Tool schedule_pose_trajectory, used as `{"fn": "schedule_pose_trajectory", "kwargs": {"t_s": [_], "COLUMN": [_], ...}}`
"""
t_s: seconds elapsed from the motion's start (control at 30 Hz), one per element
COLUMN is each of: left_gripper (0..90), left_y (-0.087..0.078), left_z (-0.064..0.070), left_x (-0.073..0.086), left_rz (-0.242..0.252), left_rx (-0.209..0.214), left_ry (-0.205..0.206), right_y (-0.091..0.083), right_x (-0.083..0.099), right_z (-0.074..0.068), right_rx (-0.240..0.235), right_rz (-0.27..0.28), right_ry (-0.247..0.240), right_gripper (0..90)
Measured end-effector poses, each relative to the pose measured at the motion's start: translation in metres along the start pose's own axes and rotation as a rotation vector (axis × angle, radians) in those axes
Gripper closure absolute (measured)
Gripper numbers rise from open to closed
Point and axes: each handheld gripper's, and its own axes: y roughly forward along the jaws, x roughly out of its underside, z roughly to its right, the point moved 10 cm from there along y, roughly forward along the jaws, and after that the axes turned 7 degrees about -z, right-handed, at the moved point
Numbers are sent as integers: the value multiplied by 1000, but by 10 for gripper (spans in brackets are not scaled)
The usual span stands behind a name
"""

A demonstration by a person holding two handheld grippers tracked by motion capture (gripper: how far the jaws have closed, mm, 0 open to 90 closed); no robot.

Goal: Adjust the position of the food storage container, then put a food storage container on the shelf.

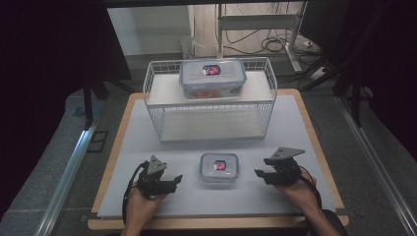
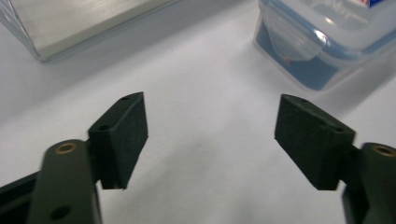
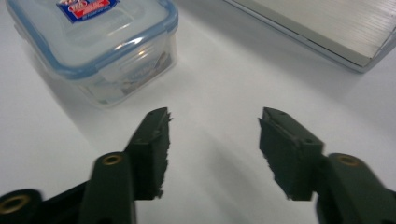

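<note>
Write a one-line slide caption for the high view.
Two open grippers flank a small lidded container before a wire rack.

Left gripper (image 1: 173, 180) and right gripper (image 1: 261, 173): black bodies, grey three-cornered top plates, black trailing cables, brass-ringed screw holes behind square pads (image 2: 122, 138).

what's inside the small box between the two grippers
The small box has its blue-rimmed lid clipped on. Through the clear wall in the right gripper view, something pale and dark shows faintly inside, too blurred to identify. The label covers part of the lid.
</note>
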Motion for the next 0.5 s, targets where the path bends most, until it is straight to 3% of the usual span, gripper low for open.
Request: {"fn": "schedule_pose_trajectory", "kwargs": {"t_s": [0.23, 0.3, 0.5], "left_gripper": [139, 141, 144], "left_y": [-1, -1, 1], "left_z": [4, 5, 7], "left_x": [3, 2, 2], "left_rz": [-2, -2, -8], "left_rx": [13, 31, 35], "left_ry": [-10, -21, -16], "right_y": [0, 1, 4], "right_x": [8, 9, 11], "right_z": [0, 1, 3], "right_rx": [-13, -16, -18], "right_rz": [-1, -5, -22], "right_ry": [2, 4, 4], "right_gripper": [302, 295, 289]}}
